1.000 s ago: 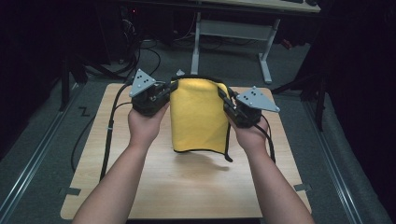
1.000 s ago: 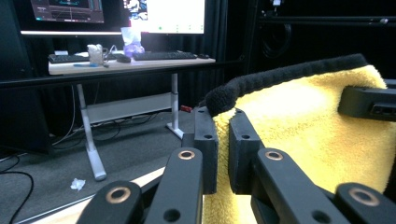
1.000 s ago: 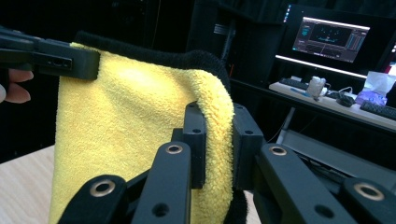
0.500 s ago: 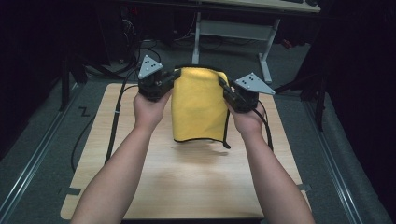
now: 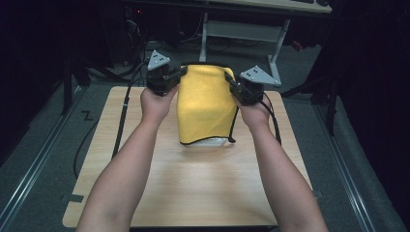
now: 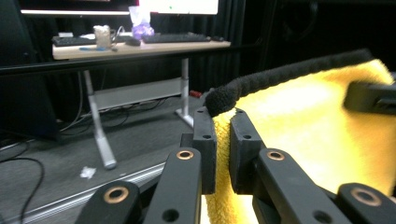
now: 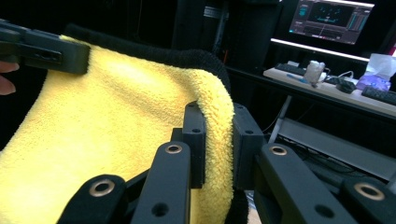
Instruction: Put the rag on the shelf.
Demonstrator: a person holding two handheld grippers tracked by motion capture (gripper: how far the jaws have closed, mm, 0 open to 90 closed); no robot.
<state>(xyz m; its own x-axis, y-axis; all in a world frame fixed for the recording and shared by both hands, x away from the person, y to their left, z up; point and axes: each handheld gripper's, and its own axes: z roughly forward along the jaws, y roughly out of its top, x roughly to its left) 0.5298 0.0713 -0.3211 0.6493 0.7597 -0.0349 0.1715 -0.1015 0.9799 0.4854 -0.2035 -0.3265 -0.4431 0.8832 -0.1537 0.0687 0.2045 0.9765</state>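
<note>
Wooden table (image 5: 193, 193), light top, person's forearms come in from the bottom of the high view. Yellow microfibre towel (image 5: 205, 104) with black trim edge is held up over the far half of the table, hanging folded between both grippers; its lower edge is near or just touching the tabletop, cannot tell which. Left gripper (image 5: 164, 77) is at the towel's upper left corner; right gripper (image 5: 244, 87) is at the upper right corner. Both are raised above the far table edge.

Left gripper view: left gripper (image 6: 222, 140) jaws clamped on the towel (image 6: 303, 140), yellow pile squeezed between the pads, black trim running just above them. Right gripper view: right gripper (image 7: 217, 140) jaws closed on the towel (image 7: 107, 140) edge, fabric folded over the pinch point.

Desk (image 6: 140, 44) behind with keyboard (image 6: 175, 37). Monitor (image 7: 331, 18) lit in the right gripper view.
</note>
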